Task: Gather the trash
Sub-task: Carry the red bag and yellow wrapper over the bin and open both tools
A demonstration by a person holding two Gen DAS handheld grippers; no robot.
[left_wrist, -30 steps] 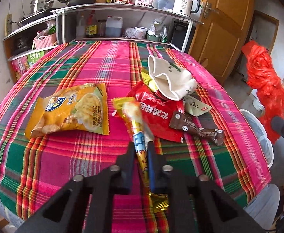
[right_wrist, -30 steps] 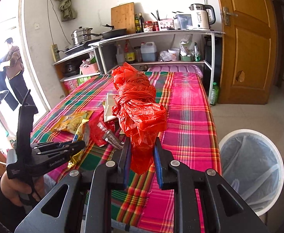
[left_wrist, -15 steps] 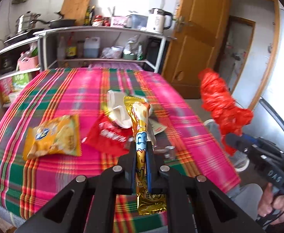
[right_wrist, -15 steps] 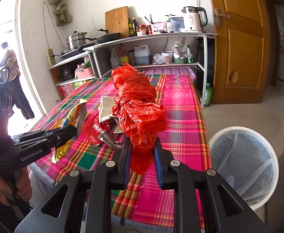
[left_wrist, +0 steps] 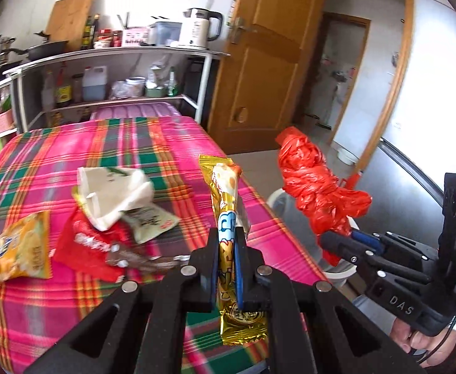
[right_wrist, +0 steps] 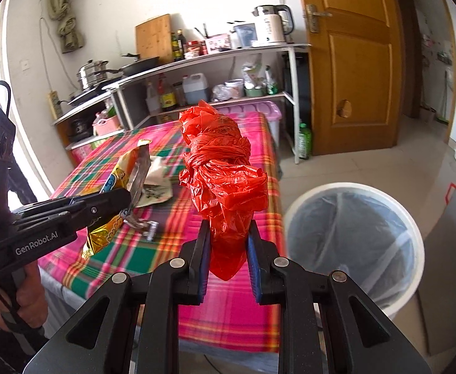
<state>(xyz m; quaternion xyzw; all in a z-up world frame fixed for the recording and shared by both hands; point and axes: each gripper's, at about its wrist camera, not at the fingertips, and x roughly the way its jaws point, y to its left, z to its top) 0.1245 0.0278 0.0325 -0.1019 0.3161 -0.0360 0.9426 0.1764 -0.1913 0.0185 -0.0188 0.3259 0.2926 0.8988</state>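
Observation:
My left gripper (left_wrist: 227, 240) is shut on a long gold snack wrapper (left_wrist: 224, 193), held upright above the plaid table's right edge; the same gold wrapper (right_wrist: 115, 184) shows in the right wrist view, clamped by the left gripper (right_wrist: 125, 196). My right gripper (right_wrist: 228, 233) is shut on a knotted red plastic bag (right_wrist: 221, 168), held off the table's near corner, left of a white lined bin (right_wrist: 352, 233). The red bag (left_wrist: 315, 187) and right gripper (left_wrist: 337, 243) appear at the right of the left wrist view. A yellow chip bag (left_wrist: 19, 249), a red wrapper (left_wrist: 87, 243) and a white paper bag (left_wrist: 112, 193) lie on the tablecloth (left_wrist: 72, 143).
A brown wrapper (left_wrist: 134, 258) lies near the table's front. Behind the table stands a shelf unit (right_wrist: 196, 71) with pots, bottles and a kettle (right_wrist: 271, 28). A wooden door (right_wrist: 352, 62) is at the right, with tiled floor around the bin.
The left gripper lifted the gold wrapper off the table and swung right toward the table's edge. The right gripper, still clamping the red bag, shifted so the bin looms nearer.

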